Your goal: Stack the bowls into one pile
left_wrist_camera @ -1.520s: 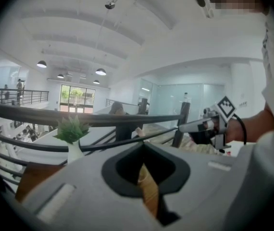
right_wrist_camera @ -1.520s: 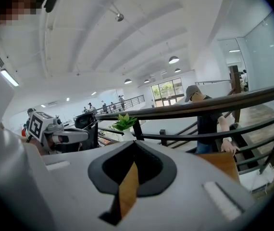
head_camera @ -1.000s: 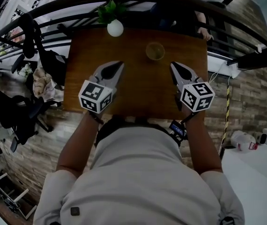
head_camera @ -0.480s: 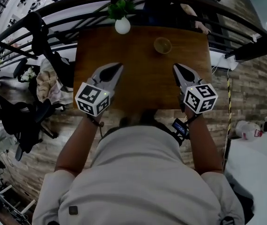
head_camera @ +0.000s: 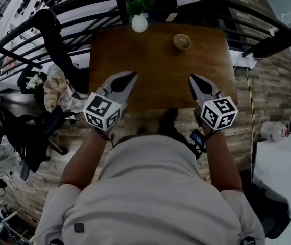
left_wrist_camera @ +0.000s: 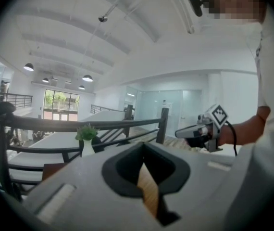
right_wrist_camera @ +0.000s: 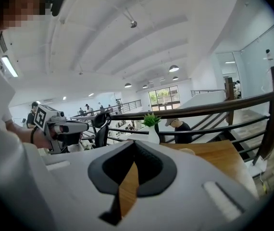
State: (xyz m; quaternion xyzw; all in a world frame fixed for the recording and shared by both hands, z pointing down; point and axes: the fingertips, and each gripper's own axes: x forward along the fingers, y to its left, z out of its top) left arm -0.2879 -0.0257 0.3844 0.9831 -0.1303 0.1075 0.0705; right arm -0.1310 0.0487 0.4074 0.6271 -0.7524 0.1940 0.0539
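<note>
On a wooden table in the head view, bowl at one o'clock, well beyond left gripper and right gripper, left gripper view, jaws closed, empty, right gripper view, jaws closed, empty, bowl at three o'clock of the tips.

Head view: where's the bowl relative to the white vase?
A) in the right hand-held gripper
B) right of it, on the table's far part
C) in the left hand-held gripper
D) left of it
B: the bowl sits on the table to the right of the vase. The left hand-held gripper and right hand-held gripper are shut and empty.
</note>
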